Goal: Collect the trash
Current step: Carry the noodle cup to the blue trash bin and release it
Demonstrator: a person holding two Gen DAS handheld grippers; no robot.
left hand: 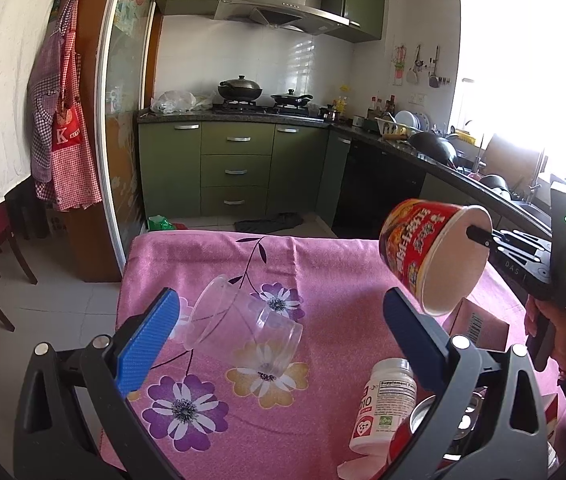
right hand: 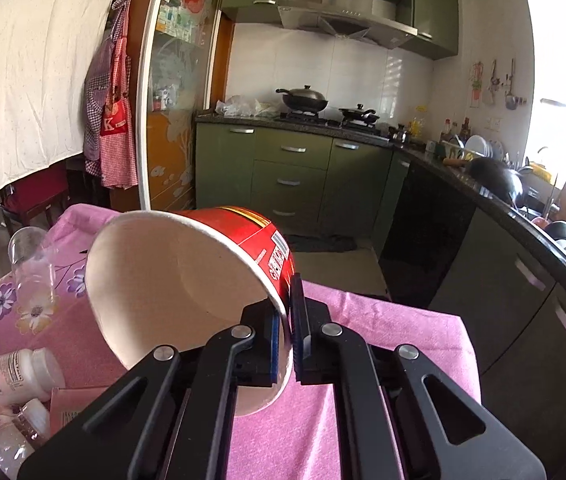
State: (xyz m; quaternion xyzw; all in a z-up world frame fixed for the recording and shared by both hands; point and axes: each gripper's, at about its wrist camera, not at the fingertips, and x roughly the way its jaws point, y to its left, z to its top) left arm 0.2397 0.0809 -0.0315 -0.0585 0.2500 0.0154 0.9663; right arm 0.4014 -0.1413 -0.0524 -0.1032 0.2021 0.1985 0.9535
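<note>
Red paper noodle cup hangs in the air above the pink flowered tablecloth, its rim pinched between the closed fingers of our right gripper, mouth tilted toward us. Our left gripper is spread wide and empty, aimed at the clear plastic cup lying on its side. That cup, a white supplement bottle and a pink box are left on the cloth, so we judge collecting barely begun.
</note>
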